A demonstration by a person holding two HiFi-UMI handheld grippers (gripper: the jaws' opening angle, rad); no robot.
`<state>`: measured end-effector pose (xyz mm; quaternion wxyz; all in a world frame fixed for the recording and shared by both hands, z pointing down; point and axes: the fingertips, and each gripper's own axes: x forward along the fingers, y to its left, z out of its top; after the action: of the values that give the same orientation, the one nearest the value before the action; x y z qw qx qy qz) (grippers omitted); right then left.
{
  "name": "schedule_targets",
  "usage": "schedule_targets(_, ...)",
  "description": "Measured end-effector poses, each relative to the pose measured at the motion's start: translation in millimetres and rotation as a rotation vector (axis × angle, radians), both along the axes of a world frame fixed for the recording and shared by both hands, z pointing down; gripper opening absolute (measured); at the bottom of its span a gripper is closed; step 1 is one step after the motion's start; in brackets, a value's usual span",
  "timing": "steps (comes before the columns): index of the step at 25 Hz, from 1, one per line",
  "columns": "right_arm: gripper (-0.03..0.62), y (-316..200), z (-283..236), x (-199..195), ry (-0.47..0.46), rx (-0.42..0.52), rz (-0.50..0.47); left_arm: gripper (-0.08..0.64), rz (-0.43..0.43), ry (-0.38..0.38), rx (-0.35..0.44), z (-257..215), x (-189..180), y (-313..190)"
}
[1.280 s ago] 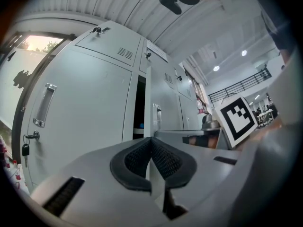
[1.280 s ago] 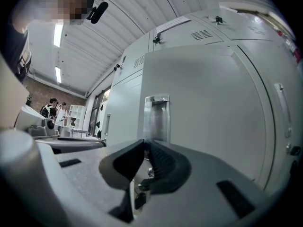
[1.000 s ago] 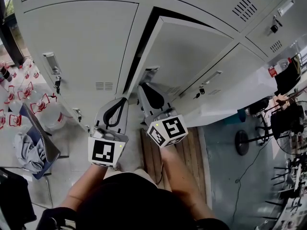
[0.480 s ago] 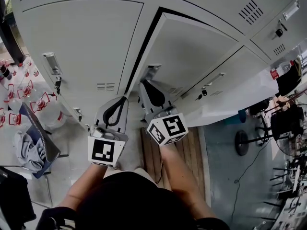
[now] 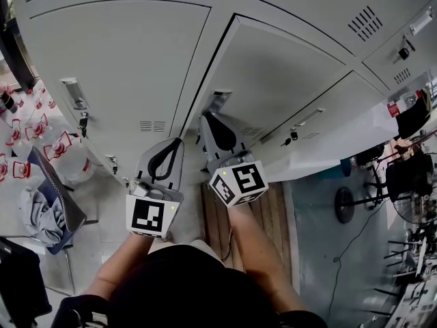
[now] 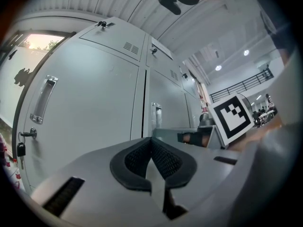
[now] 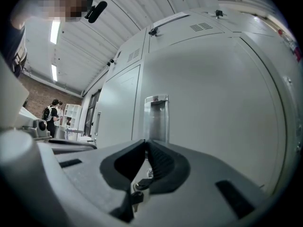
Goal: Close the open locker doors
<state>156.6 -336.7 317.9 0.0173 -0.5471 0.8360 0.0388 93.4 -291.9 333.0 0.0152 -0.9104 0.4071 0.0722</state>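
The grey locker door [image 5: 287, 74] lies almost flush with its frame, with only a thin seam along its left edge. My right gripper [image 5: 205, 118] points level at that door, its tip just below the recessed handle [image 5: 217, 101]. In the right gripper view the handle [image 7: 156, 117] stands straight ahead, and a key hangs under it. The right gripper [image 7: 146, 141] has just been closing its jaws, and they meet with nothing between them. My left gripper [image 5: 179, 141] is shut and empty. It is held beside the right one, in front of the post between the doors [image 6: 144, 103].
The neighbouring locker door [image 5: 116, 60] at the left is closed, with its handle [image 5: 73, 91] and a key. Water bottles [image 5: 41, 142] and a blue chair [image 5: 48, 210] stand at the left. A wooden pallet [image 5: 256, 227] lies underfoot. Fan stands [image 5: 355, 203] are at the right.
The dark gap along the door's left and top edges has narrowed to a thin seam as the door swung shut. The right gripper followed it slightly. The left gripper kept still.
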Motion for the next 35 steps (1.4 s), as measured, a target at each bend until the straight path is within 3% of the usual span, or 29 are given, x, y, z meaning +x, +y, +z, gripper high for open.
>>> schedule_targets(22,0.015,-21.3,-1.2,3.3,-0.037,0.005,0.021,0.002,-0.023,-0.022,-0.008,3.6,-4.6,-5.9)
schedule_targets(32,0.018,-22.6,0.1,1.6,0.009,-0.016,0.071,0.002,-0.048,-0.026,0.0,-1.1,-15.9,13.9)
schedule_targets(35,0.026,-17.4,-5.9,5.0,-0.019,-0.009,0.091,0.002,-0.063,-0.026,0.01,-5.8,-20.6,25.1)
